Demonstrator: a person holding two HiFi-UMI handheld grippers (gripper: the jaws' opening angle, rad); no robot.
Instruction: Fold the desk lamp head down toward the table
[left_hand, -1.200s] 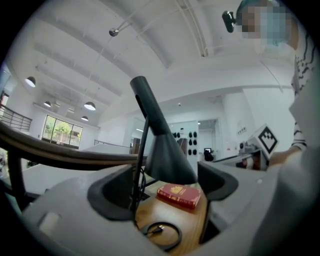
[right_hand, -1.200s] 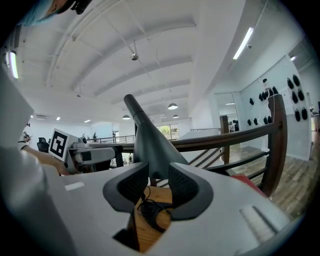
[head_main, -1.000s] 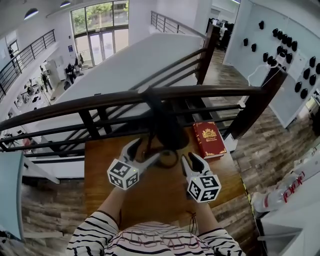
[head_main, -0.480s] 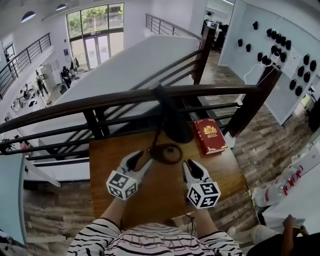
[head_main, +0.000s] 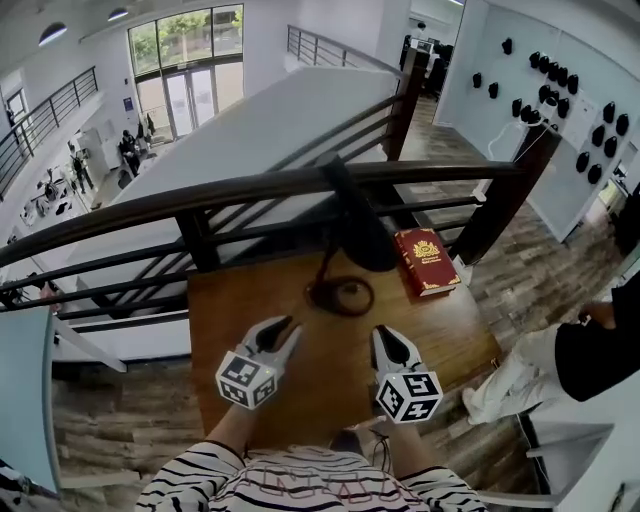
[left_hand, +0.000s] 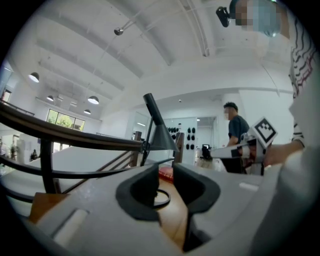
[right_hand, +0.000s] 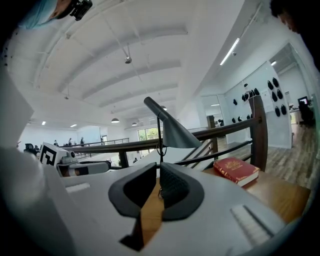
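Above the near table (head_main: 230, 310) edge, left gripper (head_main: 283, 328) and right gripper (head_main: 390, 336) hover empty, jaws narrow and closing, desk lamp (head_main: 362, 240) beyond.

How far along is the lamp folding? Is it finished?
Looks done: the lamp head slopes down toward the table. In hand: nothing. The left gripper and right gripper sit short of it, their jaws closing on empty air. Left: perhaps nothing, though I cannot tell whether the head folds lower.

Jaws closing empty, the hand-held gripper (right_hand: 157, 172) faces the lamp (right_hand: 176, 133).
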